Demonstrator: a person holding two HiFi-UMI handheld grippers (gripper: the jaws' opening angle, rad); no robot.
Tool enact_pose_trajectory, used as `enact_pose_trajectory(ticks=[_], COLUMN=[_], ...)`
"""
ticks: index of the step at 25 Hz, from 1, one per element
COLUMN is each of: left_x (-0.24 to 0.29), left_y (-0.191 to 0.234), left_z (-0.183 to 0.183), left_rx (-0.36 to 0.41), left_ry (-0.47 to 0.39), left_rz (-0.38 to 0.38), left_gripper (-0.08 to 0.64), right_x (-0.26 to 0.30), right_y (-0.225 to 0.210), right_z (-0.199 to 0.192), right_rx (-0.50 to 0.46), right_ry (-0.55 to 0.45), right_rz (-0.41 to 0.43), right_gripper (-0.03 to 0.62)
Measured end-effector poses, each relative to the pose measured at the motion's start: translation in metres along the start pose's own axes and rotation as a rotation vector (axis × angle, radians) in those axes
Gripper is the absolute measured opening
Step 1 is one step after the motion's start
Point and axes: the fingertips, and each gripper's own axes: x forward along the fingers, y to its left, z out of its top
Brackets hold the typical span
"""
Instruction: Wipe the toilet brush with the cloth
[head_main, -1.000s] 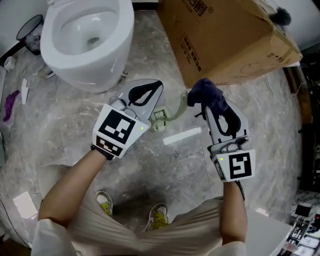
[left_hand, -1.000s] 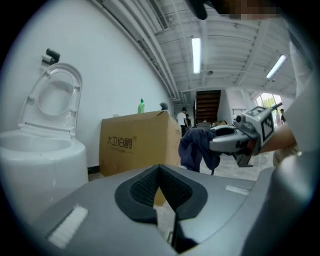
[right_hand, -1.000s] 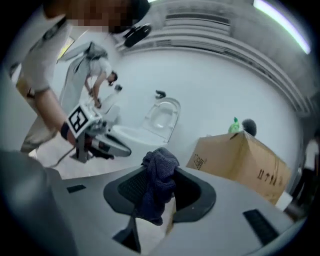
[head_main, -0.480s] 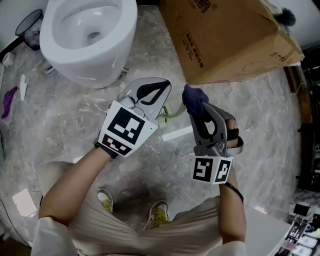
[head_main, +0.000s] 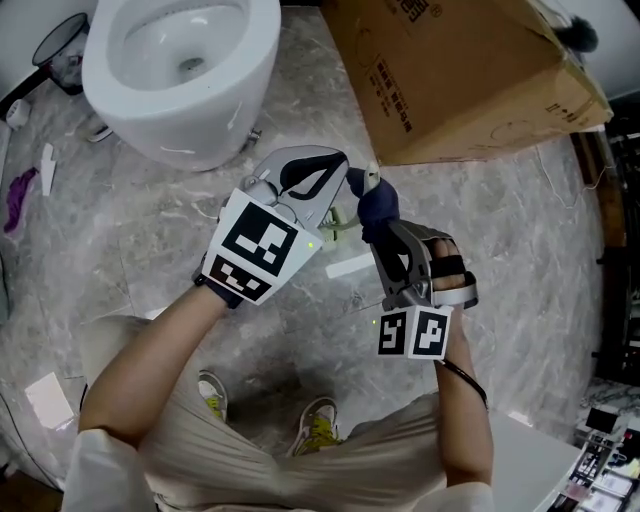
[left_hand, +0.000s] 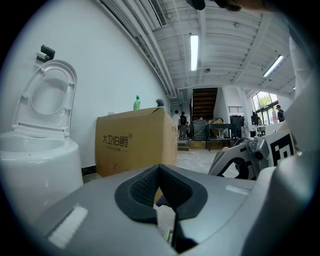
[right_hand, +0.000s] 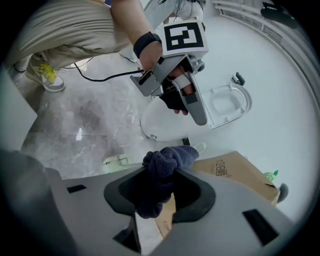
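Holding both tools over the grey marbled floor, you have them on the near side of the toilet, between its bowl and your shoes.

Left tool: the jaws are drawn together, with a thin pale piece pinched low between the pads. The head view shows the pale green toilet brush coming out from under this tool on the side away from the toilet, so the grip is on the brush.

Right tool: the jaws are clamped on a bunched dark blue cloth, which bulges out past the tips. The cloth sits just beside the left tool's tips and appears to meet the upper part of the brush; actual contact cannot be confirmed.

A white strip lies flat on the floor beneath the tools, farther from the toilet than the brush. A large cardboard box stands beside the toilet, near the cloth. The toilet seat is raised.
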Motion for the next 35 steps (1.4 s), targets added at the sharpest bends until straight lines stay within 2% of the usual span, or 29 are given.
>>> enact_pose_trajectory(ticks=[2, 10, 14, 21, 29, 35], left_x=[0.002, 0.004, 0.003, 0.004, 0.006, 0.008], left_y=[-0.001, -0.009, -0.007, -0.003, 0.006, -0.003], left_z=[0.0, -0.009, -0.016, -0.016, -0.018, -0.022], left_rx=[-0.001, 0.014, -0.003, -0.002, -0.011, -0.005], left_ry=[0.001, 0.026, 0.047, 0.051, 0.056, 0.071], left_rz=[-0.002, -0.031, -0.025, -0.015, 0.006, -0.016], left_gripper=[-0.003, -0.003, -0.003, -0.003, -0.003, -0.003], right_x=[0.0, -0.017, -0.023, -0.017, 0.004, 0.018], right_y=[-0.001, -0.048, -0.062, -0.042, 0.003, 0.036], right_z=[-0.002, -0.002, -0.002, -0.003, 0.002, -0.001], right_rx=[0.003, 0.057, 0.099, 0.09, 0.06, 0.033], right_ry=[0.007, 0.011, 0.003, -0.001, -0.021, -0.012], right_rz=[-0.002, -0.192, -0.231, -0.16, -0.031, 0.07], right_gripper=[0.135, 0.137, 0.137, 0.137, 0.135, 0.133])
